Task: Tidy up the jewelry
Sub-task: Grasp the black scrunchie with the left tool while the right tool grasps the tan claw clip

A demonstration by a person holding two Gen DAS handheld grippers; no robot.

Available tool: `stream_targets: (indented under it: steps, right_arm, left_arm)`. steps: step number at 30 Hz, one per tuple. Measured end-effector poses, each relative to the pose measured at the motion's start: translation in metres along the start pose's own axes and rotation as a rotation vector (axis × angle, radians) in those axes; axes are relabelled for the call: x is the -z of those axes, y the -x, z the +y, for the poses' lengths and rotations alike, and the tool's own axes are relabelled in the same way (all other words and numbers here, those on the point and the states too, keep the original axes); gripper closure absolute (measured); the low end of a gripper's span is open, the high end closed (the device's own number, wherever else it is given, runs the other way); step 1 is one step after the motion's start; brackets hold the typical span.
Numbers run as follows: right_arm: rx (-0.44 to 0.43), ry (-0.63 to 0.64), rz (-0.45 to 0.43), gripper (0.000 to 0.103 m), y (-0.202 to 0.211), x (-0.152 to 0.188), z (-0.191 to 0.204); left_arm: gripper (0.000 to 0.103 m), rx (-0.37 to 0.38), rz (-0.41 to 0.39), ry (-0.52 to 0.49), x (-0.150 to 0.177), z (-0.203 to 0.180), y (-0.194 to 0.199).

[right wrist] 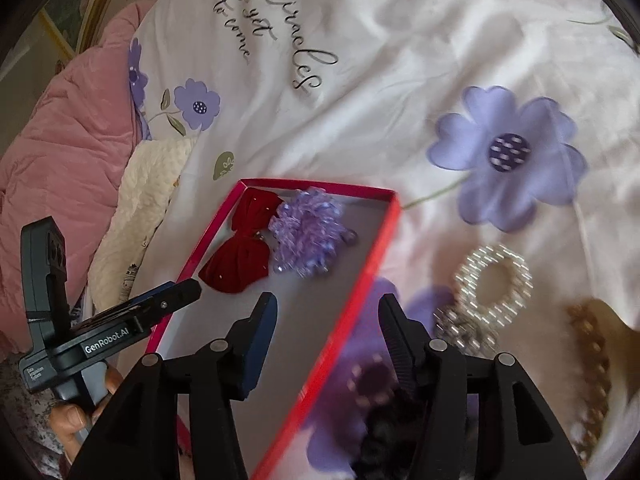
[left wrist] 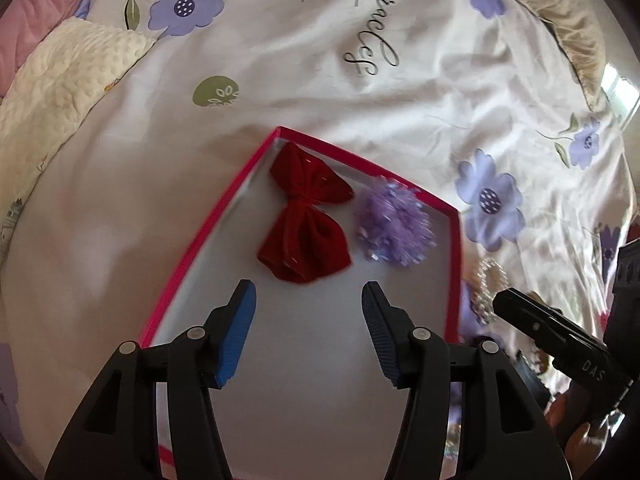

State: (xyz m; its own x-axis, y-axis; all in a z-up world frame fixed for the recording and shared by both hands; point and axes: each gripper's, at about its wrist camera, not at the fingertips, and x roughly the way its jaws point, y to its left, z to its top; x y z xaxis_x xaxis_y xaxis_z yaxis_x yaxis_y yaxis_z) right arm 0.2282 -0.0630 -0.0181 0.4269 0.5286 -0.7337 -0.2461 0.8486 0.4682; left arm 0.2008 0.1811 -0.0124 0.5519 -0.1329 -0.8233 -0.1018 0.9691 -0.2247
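Observation:
A red-rimmed box [left wrist: 200,240] [right wrist: 360,280] lies on the floral bedsheet. Inside it lie a red velvet bow [left wrist: 306,220] [right wrist: 240,248] and a purple beaded scrunchie [left wrist: 396,224] [right wrist: 308,232]. My left gripper [left wrist: 308,300] is open and empty over the box floor, just short of the bow. My right gripper [right wrist: 328,316] is open and empty, straddling the box's right rim. Right of the box lie a silver beaded scrunchie [right wrist: 496,280] [left wrist: 486,280], a gold chain [right wrist: 592,360], and a dark blurred piece [right wrist: 380,432] under my right gripper.
A cream knobbly blanket [left wrist: 68,80] [right wrist: 148,192] and a pink quilt [right wrist: 64,152] lie left of the box. The left gripper's body [right wrist: 80,340] shows at the box's left edge. The right gripper's finger [left wrist: 552,328] reaches in at the right.

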Motion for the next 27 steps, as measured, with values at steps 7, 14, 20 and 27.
stream_targets:
  steps: [7,14,20,27]
  right_arm:
    - [0.044,-0.031,-0.042,0.044,0.045,0.019,-0.026]
    - [0.096,-0.087,-0.078,0.043,0.085,0.041,-0.062]
    - [0.135,-0.147,-0.087,0.043,0.109,0.060,-0.098]
    - [0.165,-0.188,-0.097,0.043,0.122,0.072,-0.127]
  left_arm:
    - [0.049,0.043,0.004,-0.045,0.020,-0.031,0.018]
    - [0.049,0.084,0.028,-0.099,0.038,-0.066,0.022]
    - [0.049,0.103,0.053,-0.147,0.053,-0.089,0.022]
    - [0.049,0.118,0.091,-0.211,0.071,-0.115,0.017]
